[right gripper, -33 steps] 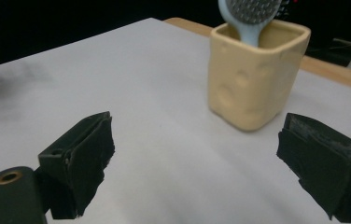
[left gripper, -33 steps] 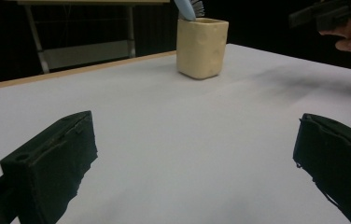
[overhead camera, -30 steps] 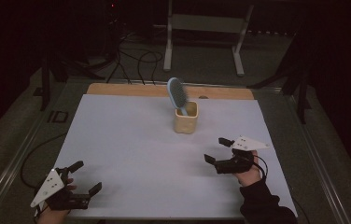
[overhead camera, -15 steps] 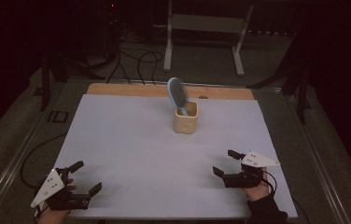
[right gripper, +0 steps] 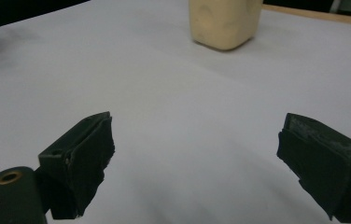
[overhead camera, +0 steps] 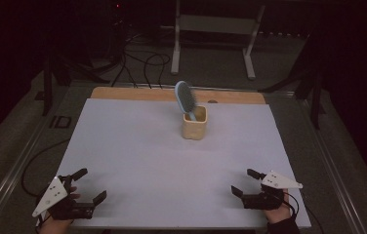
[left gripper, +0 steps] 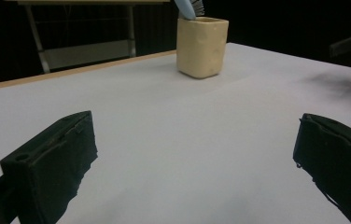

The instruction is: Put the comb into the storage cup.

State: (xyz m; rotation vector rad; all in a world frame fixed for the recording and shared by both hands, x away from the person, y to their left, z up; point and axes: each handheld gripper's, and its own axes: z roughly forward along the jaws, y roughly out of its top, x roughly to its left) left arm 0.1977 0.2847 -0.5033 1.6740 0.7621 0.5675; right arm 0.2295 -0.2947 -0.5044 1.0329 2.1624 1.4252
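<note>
A cream-yellow cup (overhead camera: pixel 194 123) stands upright at the far middle of the white table (overhead camera: pixel 137 146). A light blue hairbrush (overhead camera: pixel 184 98) stands in it, bristle head up and leaning left. The cup (left gripper: pixel 201 46) and the brush's handle (left gripper: pixel 185 8) appear far ahead in the left gripper view; the cup's base (right gripper: pixel 223 23) tops the right gripper view. My left gripper (overhead camera: pixel 90 185) rests at the near left corner, open and empty. My right gripper (overhead camera: pixel 246 181) sits low at the near right, open, nothing between its jaws.
A wooden strip (overhead camera: pixel 132 94) runs along the table's far edge. Behind it stand a metal frame's legs (overhead camera: pixel 213 36) and loose cables (overhead camera: pixel 142 63) on the dark floor. The table's near edge lies just under both grippers.
My right gripper has drawn back toward the near edge and slightly right, staying open. The left gripper, cup and brush have not moved.
</note>
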